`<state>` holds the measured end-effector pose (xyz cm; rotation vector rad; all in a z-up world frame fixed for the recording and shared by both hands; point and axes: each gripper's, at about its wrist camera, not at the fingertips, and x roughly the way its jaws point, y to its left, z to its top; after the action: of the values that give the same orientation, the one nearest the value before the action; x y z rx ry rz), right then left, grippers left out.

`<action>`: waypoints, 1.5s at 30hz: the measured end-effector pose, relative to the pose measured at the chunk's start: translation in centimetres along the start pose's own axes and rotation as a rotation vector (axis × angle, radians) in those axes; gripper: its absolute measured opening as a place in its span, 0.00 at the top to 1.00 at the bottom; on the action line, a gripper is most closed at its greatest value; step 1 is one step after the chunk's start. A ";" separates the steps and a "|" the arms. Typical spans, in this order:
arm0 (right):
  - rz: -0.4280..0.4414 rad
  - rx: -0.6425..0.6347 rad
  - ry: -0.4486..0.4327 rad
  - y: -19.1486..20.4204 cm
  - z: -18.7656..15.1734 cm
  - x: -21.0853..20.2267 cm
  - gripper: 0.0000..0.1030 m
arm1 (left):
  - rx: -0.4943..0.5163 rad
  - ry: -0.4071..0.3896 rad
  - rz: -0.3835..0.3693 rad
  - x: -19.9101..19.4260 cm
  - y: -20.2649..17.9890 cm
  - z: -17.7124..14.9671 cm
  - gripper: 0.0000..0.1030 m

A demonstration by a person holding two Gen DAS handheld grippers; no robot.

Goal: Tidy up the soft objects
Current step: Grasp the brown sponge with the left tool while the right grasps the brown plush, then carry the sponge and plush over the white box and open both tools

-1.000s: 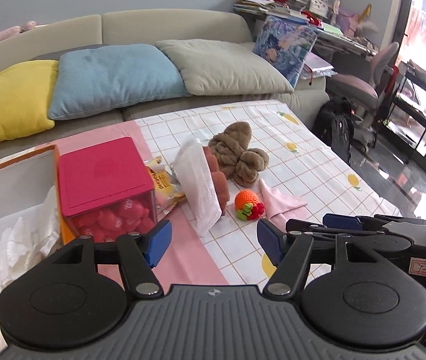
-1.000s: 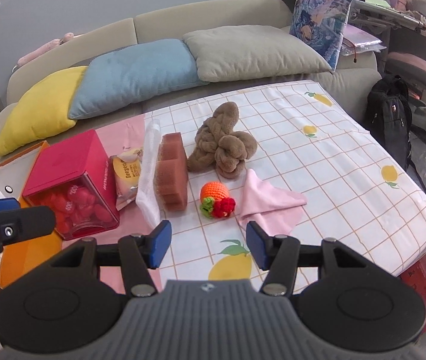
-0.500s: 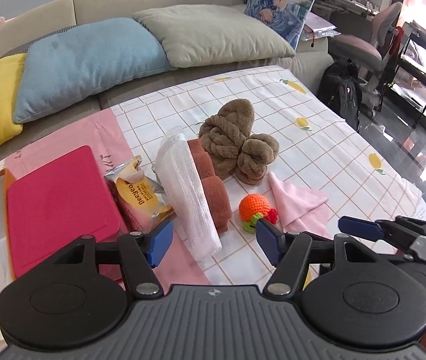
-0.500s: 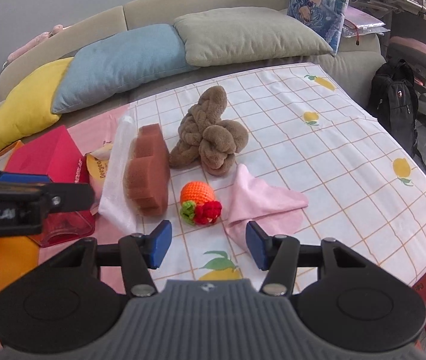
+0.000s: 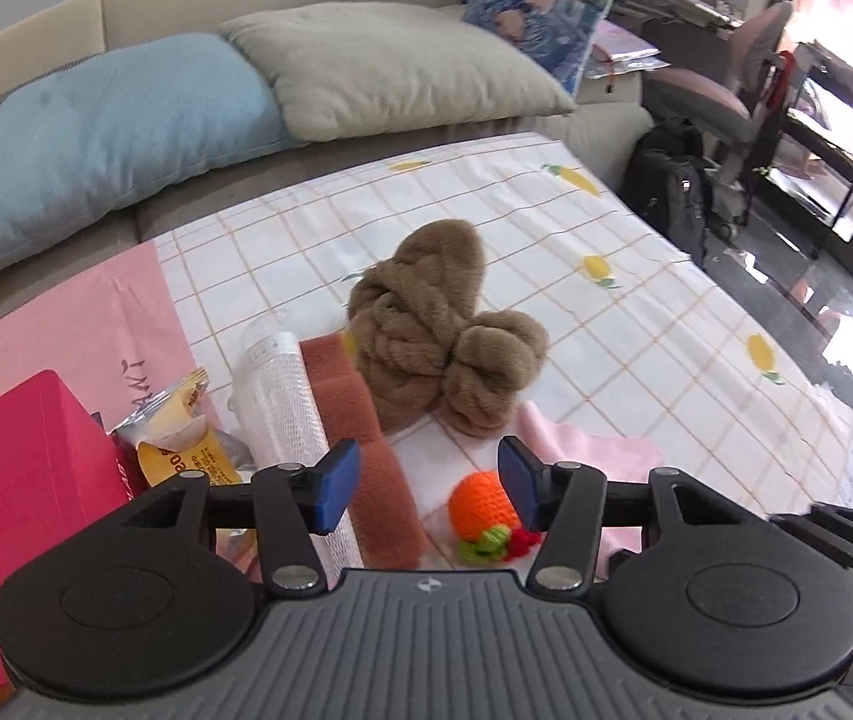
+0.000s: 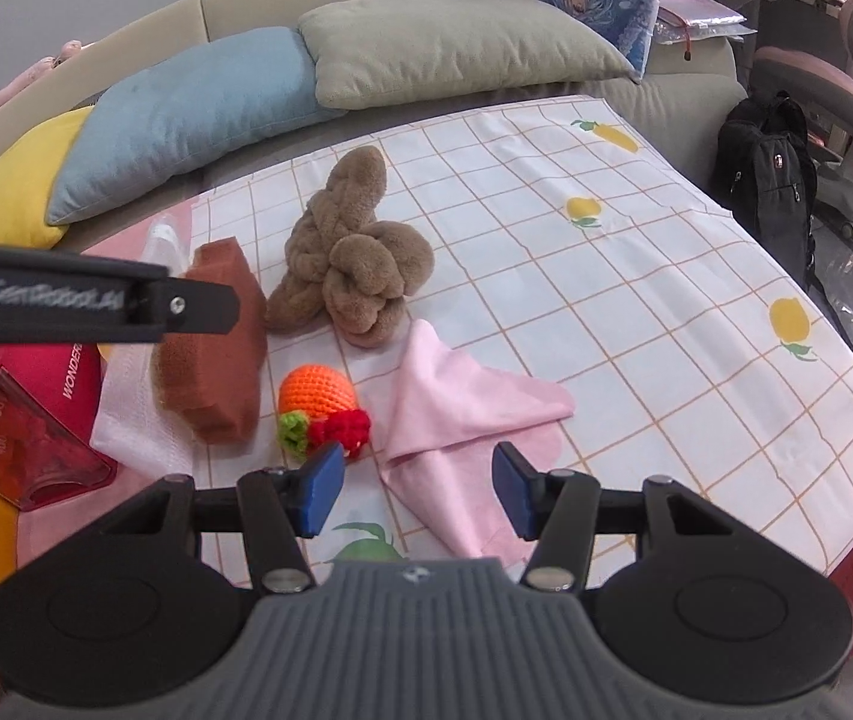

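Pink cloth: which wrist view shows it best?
Right wrist. The pink cloth lies unobstructed there, folds visible, just beyond the open jaws. In the left wrist view only its upper part shows; the finger hides the rest.

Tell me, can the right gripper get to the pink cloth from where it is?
Probably yes. The right gripper is open and empty, and the pink cloth lies flat just ahead of its fingers with nothing on top of it.

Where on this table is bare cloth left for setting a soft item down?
Free: the checked tablecloth right of the brown plush and pink cloth. Crowded: left side, around the sponge, crochet orange and red box.
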<state>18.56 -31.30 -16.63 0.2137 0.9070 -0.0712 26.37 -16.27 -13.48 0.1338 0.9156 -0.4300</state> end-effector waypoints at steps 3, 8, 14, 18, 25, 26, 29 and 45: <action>0.002 0.004 0.003 -0.2 0.2 0.4 0.47 | -0.047 -0.005 0.072 0.3 1.2 0.0 0.22; 0.002 0.007 0.010 -0.5 0.7 1.5 0.47 | -0.097 0.023 0.058 0.9 2.4 0.1 0.19; 0.088 -0.112 -0.092 0.5 2.8 2.9 0.47 | -0.091 0.043 0.026 2.5 2.1 0.3 0.25; 0.133 -0.261 -0.139 1.5 4.1 5.2 0.47 | -0.052 0.057 0.043 3.7 1.8 0.5 0.32; 0.101 -0.454 -0.155 2.7 5.6 8.7 0.24 | -0.038 0.083 0.028 4.1 3.1 0.5 0.61; 0.081 -0.471 -0.163 2.7 5.8 8.9 0.19 | -0.049 0.063 0.017 3.5 3.2 0.6 0.62; 0.080 -0.448 -0.159 2.4 6.7 9.5 0.18 | -0.092 -0.009 -0.041 1.1 3.6 1.2 0.64; 0.142 -0.389 -0.140 2.9 7.9 7.7 0.76 | -0.135 -0.138 -0.055 -7.1 3.0 2.5 0.64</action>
<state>29.86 -29.95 -17.58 -0.0891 0.7473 0.2191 25.70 -12.12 -6.54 -0.0438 0.8111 -0.4217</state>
